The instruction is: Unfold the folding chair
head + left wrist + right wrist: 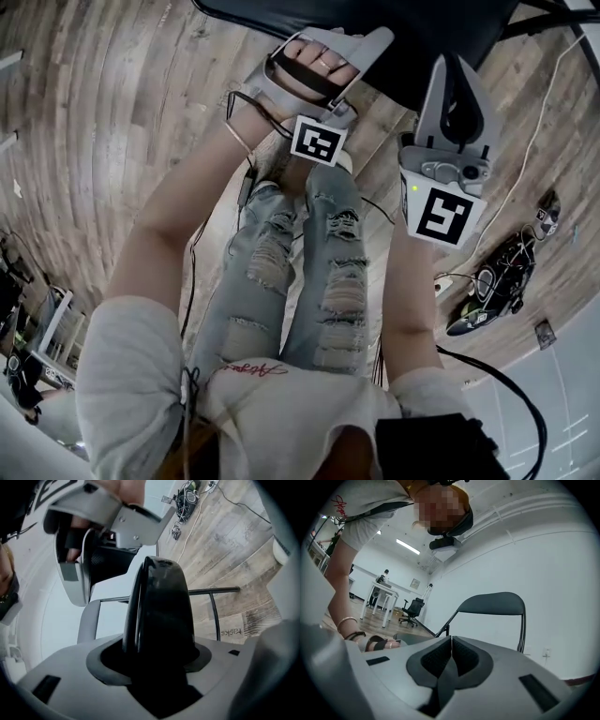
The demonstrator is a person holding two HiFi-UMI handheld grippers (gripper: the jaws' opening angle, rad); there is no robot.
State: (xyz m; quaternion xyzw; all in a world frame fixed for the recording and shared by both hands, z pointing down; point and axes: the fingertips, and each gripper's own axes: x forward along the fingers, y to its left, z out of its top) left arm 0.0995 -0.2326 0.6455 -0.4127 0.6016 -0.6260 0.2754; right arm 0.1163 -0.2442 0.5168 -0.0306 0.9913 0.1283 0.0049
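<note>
The black folding chair's seat (375,33) lies at the top of the head view, just past both grippers. My left gripper (367,49) reaches its edge. In the left gripper view a black rounded chair panel (159,606) stands edge-on between the jaws, and the grey left finger (88,620) is apart from it, so the jaws are open. My right gripper (454,80) sits beside it to the right, shut and empty, its pads (451,654) meeting. Beyond them the chair's backrest (492,604) stands upright on its black frame.
Wooden floor all round. Cables and dark gear (502,281) lie on the floor at the right. A white table (384,595) and an office chair (412,609) stand far off by the wall. My legs (300,272) are directly below the grippers.
</note>
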